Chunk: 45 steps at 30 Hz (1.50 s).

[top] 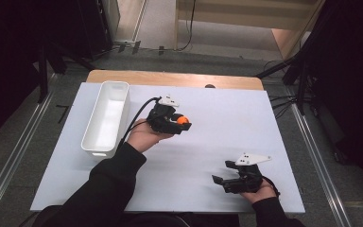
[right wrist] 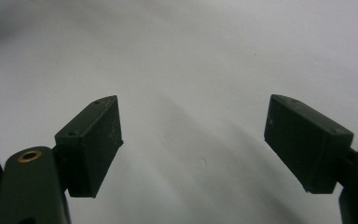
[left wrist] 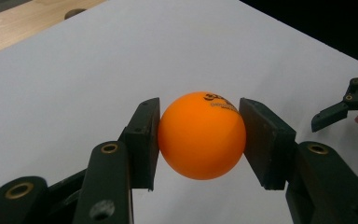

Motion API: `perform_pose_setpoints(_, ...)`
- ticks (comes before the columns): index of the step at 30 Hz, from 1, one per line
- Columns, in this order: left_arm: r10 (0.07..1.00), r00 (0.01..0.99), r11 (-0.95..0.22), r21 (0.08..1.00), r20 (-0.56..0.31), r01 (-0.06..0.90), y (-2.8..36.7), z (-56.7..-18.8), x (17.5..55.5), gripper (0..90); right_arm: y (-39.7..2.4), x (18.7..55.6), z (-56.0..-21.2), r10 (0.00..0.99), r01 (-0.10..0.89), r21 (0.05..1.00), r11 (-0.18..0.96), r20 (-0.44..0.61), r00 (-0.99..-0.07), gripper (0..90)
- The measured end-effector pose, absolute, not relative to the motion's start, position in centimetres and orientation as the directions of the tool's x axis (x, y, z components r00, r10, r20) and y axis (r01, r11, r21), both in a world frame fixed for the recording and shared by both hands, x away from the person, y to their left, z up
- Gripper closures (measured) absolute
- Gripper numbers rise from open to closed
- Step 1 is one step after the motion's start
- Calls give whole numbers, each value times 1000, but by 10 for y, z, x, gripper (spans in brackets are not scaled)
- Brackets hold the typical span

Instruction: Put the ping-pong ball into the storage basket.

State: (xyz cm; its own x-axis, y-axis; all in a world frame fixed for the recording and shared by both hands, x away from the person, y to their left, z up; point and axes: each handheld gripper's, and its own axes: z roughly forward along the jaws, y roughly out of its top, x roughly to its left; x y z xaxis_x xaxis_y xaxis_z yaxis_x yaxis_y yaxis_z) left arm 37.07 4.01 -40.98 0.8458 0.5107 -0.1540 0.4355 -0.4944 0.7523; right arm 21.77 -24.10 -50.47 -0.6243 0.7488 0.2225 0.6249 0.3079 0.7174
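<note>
Ball is clamped in the left gripper, mid-frame, held above the table. Right gripper idles lower right, jaws apart. Next is probably swinging left to the white bin.

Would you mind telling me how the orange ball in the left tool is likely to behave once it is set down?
The orange ball is round and smooth, so it would probably roll on the flat white table. It looks like a light table-tennis ball. The left tool touches only its sides, so it may slip.

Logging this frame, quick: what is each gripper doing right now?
Left gripper: closed on the orange ball.
Right gripper: open, nothing between its fingers.
</note>
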Motion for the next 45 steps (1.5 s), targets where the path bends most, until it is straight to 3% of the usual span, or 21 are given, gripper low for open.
perform_pose_setpoints(45, 540, 828, -505, 728, -153, 464, 74, -391, 383, 508, -241, 217, -504, 749, 619, 721, 310, 216, -627, 175)
